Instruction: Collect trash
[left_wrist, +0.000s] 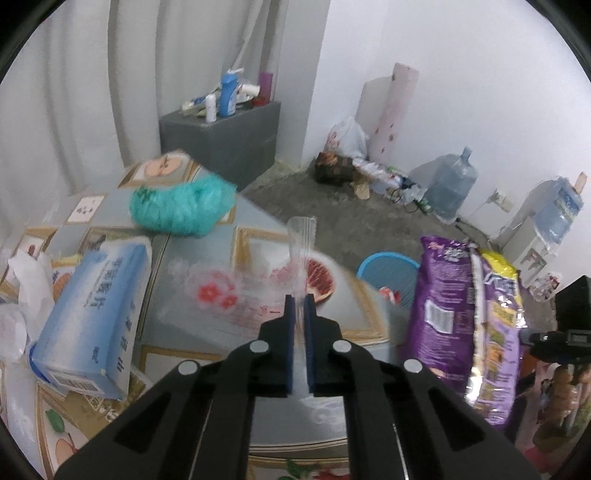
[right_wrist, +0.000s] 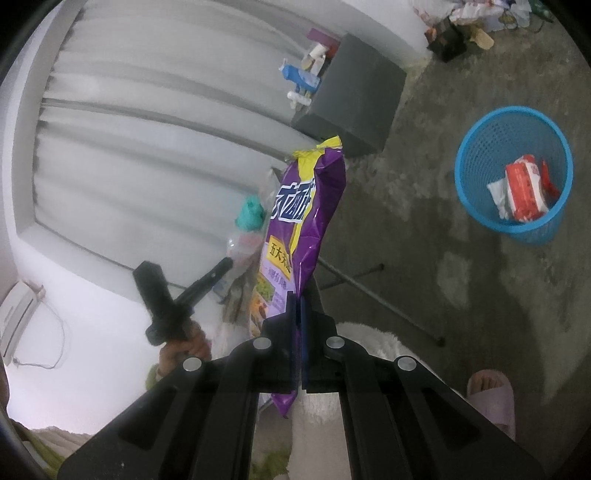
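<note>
My left gripper (left_wrist: 301, 299) is shut on a clear plastic wrapper with red print (left_wrist: 301, 251), held above the table (left_wrist: 354, 314). My right gripper (right_wrist: 297, 295) is shut on a purple and yellow snack bag (right_wrist: 308, 210), held up in the air; the bag also shows in the left wrist view (left_wrist: 461, 317). The blue mesh waste basket (right_wrist: 476, 136) stands on the floor to the right, with a red and white wrapper (right_wrist: 524, 188) inside. The basket also shows beyond the table edge in the left wrist view (left_wrist: 388, 269).
On the table lie a blue tissue pack (left_wrist: 92, 317) and a teal plastic bag (left_wrist: 181, 206). A grey box (left_wrist: 229, 136) with bottles stands by the curtain. Water jugs (left_wrist: 450, 184) and clutter line the far wall. A slippered foot (right_wrist: 491, 395) is near.
</note>
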